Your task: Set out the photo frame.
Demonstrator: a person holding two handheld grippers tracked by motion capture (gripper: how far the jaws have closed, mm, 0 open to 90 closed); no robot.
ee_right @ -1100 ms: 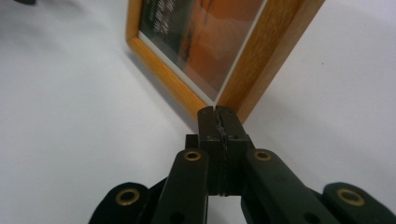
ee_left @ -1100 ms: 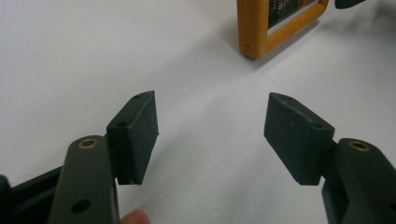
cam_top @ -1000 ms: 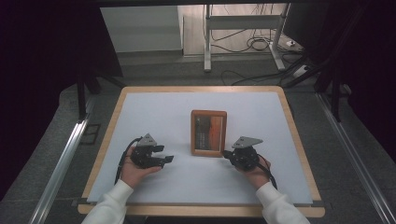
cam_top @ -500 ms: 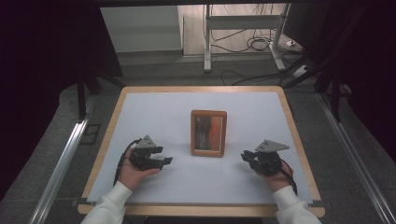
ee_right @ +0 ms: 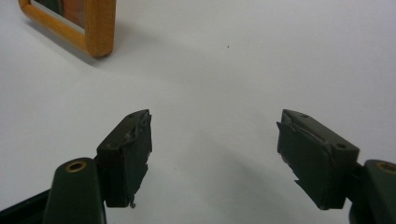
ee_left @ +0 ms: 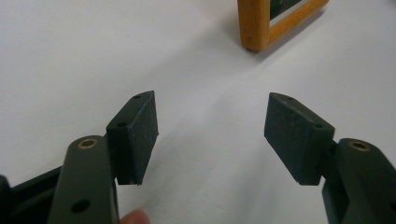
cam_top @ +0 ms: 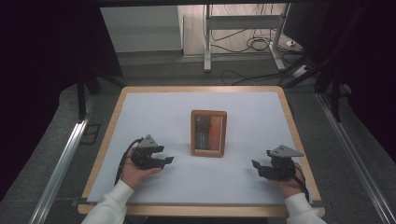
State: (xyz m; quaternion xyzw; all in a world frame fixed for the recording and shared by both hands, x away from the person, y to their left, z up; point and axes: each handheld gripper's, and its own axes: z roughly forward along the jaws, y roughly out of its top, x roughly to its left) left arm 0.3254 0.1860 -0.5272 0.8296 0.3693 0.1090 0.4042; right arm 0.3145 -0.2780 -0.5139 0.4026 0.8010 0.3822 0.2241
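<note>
Frame [cam_top: 208, 133] (picture inside) between parted tongs

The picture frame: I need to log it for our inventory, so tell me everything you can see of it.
The picture frame is a small upright rectangle with a border that looks like orange-brown wood. Inside sits a dark picture with a reddish-orange area, its details too small to read, edged by a pale inner strip. It lies flat near the middle of the white table top, its long sides running away from the person. Nothing touches it but the table; both grippers sit apart from it.

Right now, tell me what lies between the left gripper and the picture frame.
Nothing: bare white table separates the left gripper from the picture frame, seen in the high view.
</note>
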